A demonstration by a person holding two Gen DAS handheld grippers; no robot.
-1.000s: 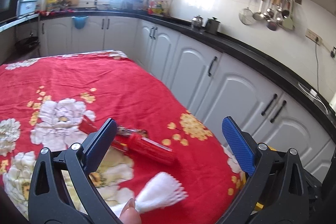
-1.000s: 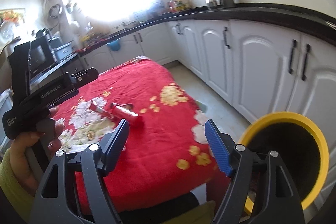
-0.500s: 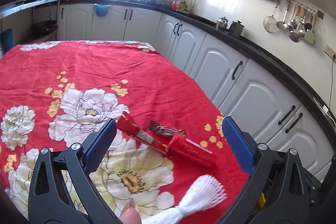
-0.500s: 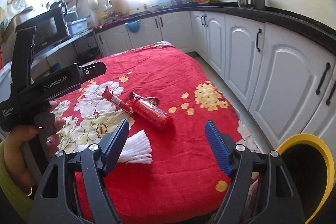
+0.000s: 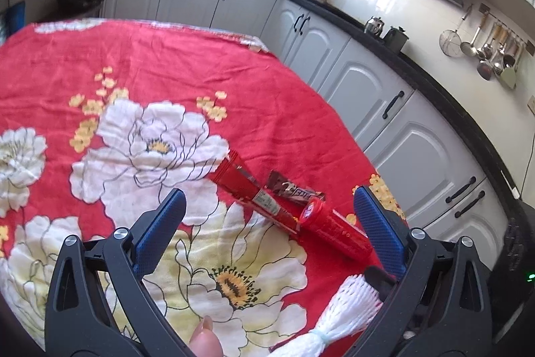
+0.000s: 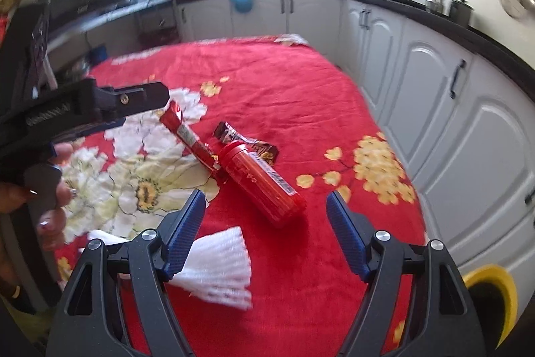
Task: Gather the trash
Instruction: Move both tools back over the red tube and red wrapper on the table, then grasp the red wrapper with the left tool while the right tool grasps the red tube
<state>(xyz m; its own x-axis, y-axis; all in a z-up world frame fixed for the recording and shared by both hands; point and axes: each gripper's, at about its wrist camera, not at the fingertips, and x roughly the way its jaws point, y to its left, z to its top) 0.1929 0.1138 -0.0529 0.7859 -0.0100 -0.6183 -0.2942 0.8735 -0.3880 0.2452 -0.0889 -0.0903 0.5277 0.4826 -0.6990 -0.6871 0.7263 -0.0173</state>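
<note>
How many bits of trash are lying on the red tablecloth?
4: a red tube mid-table, a long red wrapper left of it, a dark wrapper behind it, and white foam netting nearest. None seems hidden.

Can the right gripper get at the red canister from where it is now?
Probably yes: the right gripper is open and empty, and the red canister lies on its side just ahead, nothing between them.

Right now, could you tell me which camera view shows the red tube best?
The right wrist view: the red tube lies whole and unobstructed, cap and body visible. In the left wrist view, the red tube has its far end hidden behind a blue finger.
</note>
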